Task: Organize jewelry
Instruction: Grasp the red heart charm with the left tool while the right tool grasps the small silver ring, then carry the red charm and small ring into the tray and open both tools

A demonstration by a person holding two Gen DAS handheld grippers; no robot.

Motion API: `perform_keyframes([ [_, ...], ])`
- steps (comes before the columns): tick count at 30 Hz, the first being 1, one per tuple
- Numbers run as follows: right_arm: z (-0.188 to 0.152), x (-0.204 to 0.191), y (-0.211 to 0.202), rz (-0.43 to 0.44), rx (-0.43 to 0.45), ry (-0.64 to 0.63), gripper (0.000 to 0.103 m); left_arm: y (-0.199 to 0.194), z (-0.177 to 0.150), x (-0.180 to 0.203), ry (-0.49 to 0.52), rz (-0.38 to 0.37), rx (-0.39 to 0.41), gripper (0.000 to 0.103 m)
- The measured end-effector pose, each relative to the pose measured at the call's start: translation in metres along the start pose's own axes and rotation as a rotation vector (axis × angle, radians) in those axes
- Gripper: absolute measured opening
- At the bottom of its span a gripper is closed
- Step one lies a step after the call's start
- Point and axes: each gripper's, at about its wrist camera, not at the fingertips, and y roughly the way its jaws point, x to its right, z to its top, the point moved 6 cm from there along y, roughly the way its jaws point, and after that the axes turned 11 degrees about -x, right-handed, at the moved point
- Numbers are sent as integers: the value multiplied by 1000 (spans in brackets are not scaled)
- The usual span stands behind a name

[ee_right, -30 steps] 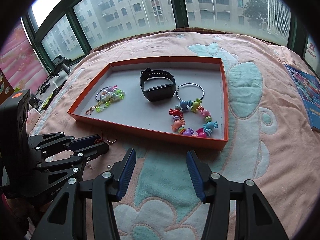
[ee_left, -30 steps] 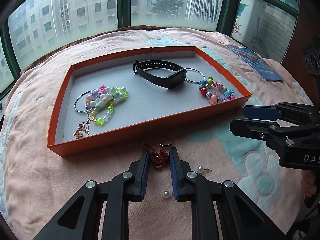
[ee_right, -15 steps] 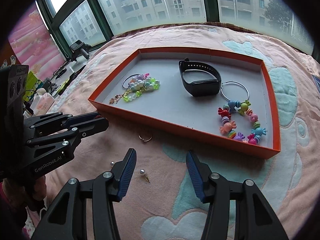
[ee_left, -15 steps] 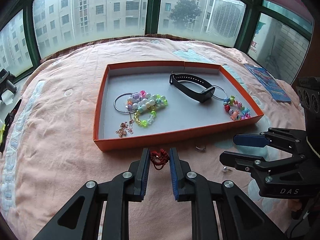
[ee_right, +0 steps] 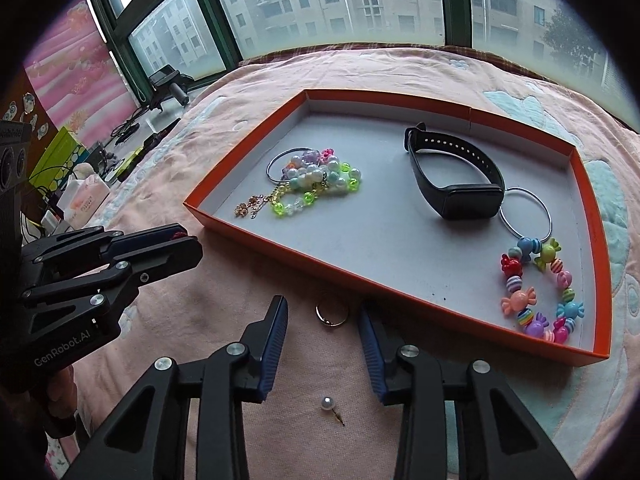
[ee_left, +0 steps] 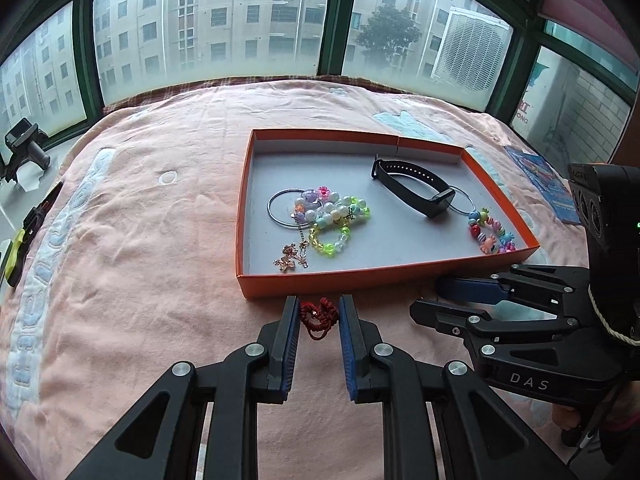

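My left gripper (ee_left: 319, 312) is shut on a red cord bracelet (ee_left: 319, 316), just before the front wall of the orange tray (ee_left: 360, 280). In the right wrist view it (ee_right: 192, 246) hangs at the left. My right gripper (ee_right: 322, 312) points down at the pink bedspread. Its jaws are closing around a small metal ring (ee_right: 331, 315), and the pads stand clear of it. A pearl stud (ee_right: 327, 403) lies nearer the camera. The tray (ee_right: 280, 248) holds a black watch band (ee_right: 452, 176), a candy bead bracelet (ee_right: 536, 288), pastel bead bracelets (ee_right: 316, 180) and a gold chain (ee_left: 290, 258).
A blue booklet (ee_left: 548, 188) lies on the bed right of the tray. Past the bed's left edge, a low surface (ee_right: 80, 196) carries boxes, cables and tools. Windows run behind the bed. My right gripper (ee_left: 430, 298) reaches in at the right of the left wrist view.
My left gripper carried the red bracelet left along the tray's front. My right gripper moved left over the ring, and its jaws narrowed around it.
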Motion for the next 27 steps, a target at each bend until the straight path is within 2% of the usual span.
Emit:
perform_keyframes([
  [7, 1, -6, 5, -122, -4, -63, 22, -4, -1, -5, -18, -1, 9, 21],
  [11, 1, -7, 5, -156, -6, -78, 21, -11, -2, -7, -25, -1, 22, 21],
  [19, -4, -11, -6, -138, 8, -44, 20, -33, -6, -16, -54, 15, 60, 21],
  [27, -11, -17, -37, -126, 67, 11, 20, -70, -14, -23, -82, 41, 110, 21],
])
